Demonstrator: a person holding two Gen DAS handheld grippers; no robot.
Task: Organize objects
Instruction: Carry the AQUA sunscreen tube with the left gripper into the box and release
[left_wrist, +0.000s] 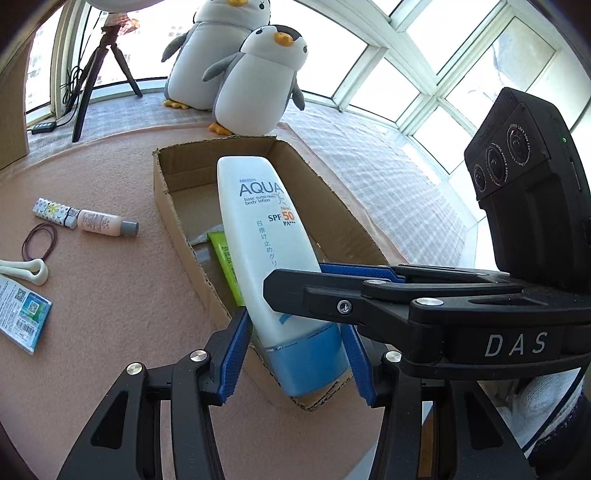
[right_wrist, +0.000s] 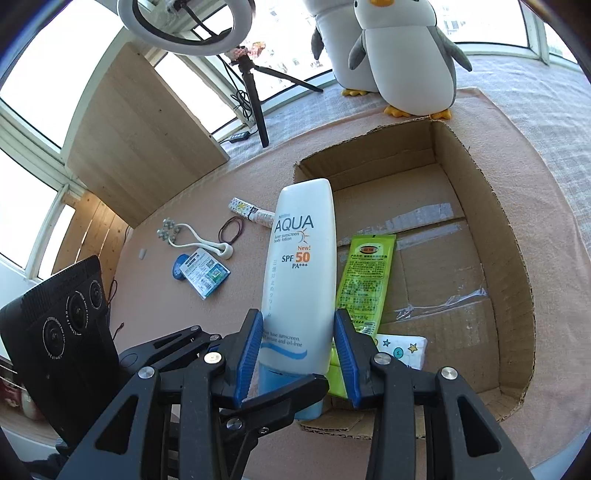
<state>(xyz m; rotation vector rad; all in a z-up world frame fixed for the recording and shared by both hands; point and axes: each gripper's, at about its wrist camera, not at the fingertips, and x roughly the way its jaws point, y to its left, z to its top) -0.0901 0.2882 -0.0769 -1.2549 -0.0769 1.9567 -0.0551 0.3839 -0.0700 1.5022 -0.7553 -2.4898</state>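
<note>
While the cardboard box (right_wrist: 517, 280) sits open on the pink mat (left_wrist: 110, 295) with the plush penguins (left_wrist: 255, 81) behind it, I have a white sunscreen tube (right_wrist: 299, 273) between both tools at its near-left corner. It looks like a handover or a two-handed placement.

To do this step well, I judge that only one tool should carry the weight. I would ease one off, then swing the tube clear of the near wall and lay it flat on the bare box floor beside the green packet (right_wrist: 365, 280), not on top of it.

In the right wrist view, the right gripper (right_wrist: 299, 354) has its blue pads on either side of the tube's lower body, touching or very nearly so, partly spread to the tube's width. In the left wrist view, the left gripper (left_wrist: 295, 362) flanks the blue cap end; the left pad touches, while I cannot tell whether the right one does.

A small bottle (left_wrist: 103, 223), hair ties (left_wrist: 40, 242) and a card (left_wrist: 22, 317) lie on the mat, not yet boxed.
</note>
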